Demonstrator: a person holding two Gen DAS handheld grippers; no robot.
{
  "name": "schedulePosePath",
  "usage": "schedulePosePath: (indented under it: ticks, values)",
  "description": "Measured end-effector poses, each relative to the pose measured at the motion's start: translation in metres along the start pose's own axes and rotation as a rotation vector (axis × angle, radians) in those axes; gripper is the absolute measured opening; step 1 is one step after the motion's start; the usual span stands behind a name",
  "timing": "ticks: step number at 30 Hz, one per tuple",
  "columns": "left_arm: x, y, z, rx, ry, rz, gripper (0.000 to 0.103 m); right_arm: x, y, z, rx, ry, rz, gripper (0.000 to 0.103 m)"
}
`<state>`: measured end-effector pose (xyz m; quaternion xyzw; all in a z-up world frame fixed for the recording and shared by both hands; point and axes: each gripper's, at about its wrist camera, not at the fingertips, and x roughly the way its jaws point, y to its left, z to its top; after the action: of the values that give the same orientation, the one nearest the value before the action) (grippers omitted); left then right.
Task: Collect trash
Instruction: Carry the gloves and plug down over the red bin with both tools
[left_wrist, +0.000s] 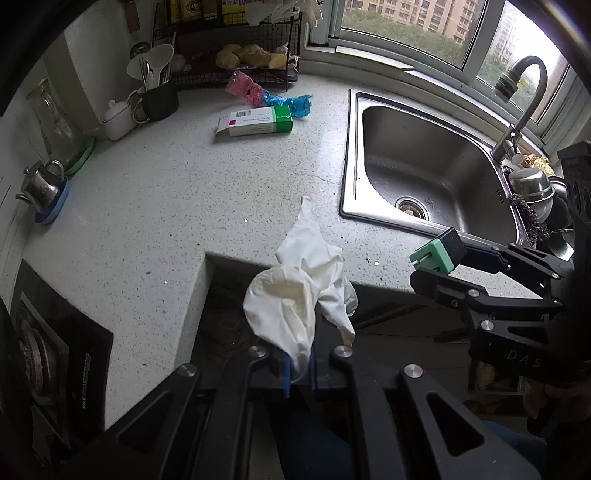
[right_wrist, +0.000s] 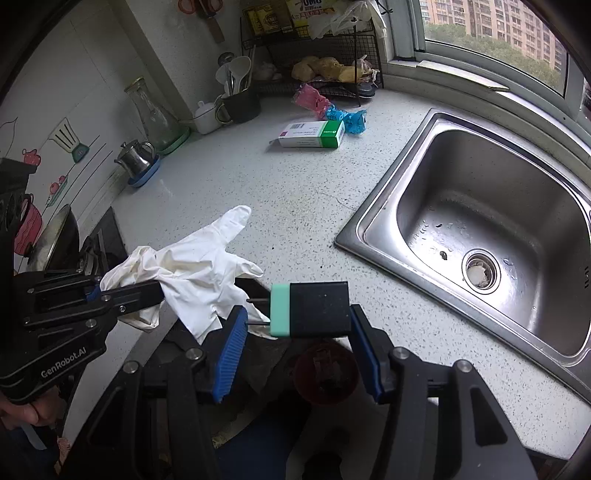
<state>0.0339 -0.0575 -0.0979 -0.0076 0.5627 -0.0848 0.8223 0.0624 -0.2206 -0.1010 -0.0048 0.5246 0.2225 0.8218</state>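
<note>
A crumpled white rubber glove (left_wrist: 295, 295) hangs over the counter's front edge, pinched by its cuff between the blue pads of my left gripper (left_wrist: 300, 365), which is shut on it. From the right wrist view the same glove (right_wrist: 195, 269) dangles from the left gripper (right_wrist: 160, 290). My right gripper (right_wrist: 299, 314) is shut lengthwise on a black plug adapter with a green end (right_wrist: 314, 310); its prongs touch the left pad. In the left wrist view, the right gripper (left_wrist: 432, 258) carries the plug adapter (left_wrist: 439, 253) at the right. A white and green box (left_wrist: 258, 123), a pink wrapper (left_wrist: 245, 86) and a blue wrapper (left_wrist: 290, 103) lie far back on the counter.
A steel sink (left_wrist: 351, 177) with a tap (left_wrist: 524, 110) fills the right side. A utensil cup (left_wrist: 159, 99), a glass carafe (left_wrist: 55, 125), a small metal pot (left_wrist: 40, 184) and a wire rack (left_wrist: 236, 55) line the back wall. A stove (left_wrist: 48, 350) sits at the left. A reddish round container (right_wrist: 325, 373) is below the counter edge.
</note>
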Motion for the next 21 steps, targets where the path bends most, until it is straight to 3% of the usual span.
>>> schedulePosePath:
  ticks: [12,21]
  values:
    - [0.032,-0.011,-0.065,-0.046,0.123,-0.005,0.006,0.030,0.005,-0.050,-0.019,0.102,0.017,0.052]
    - [0.116,-0.003,-0.104,-0.049,0.256,-0.012,0.005,0.099,0.002,-0.093,-0.015,0.210,-0.024,0.052]
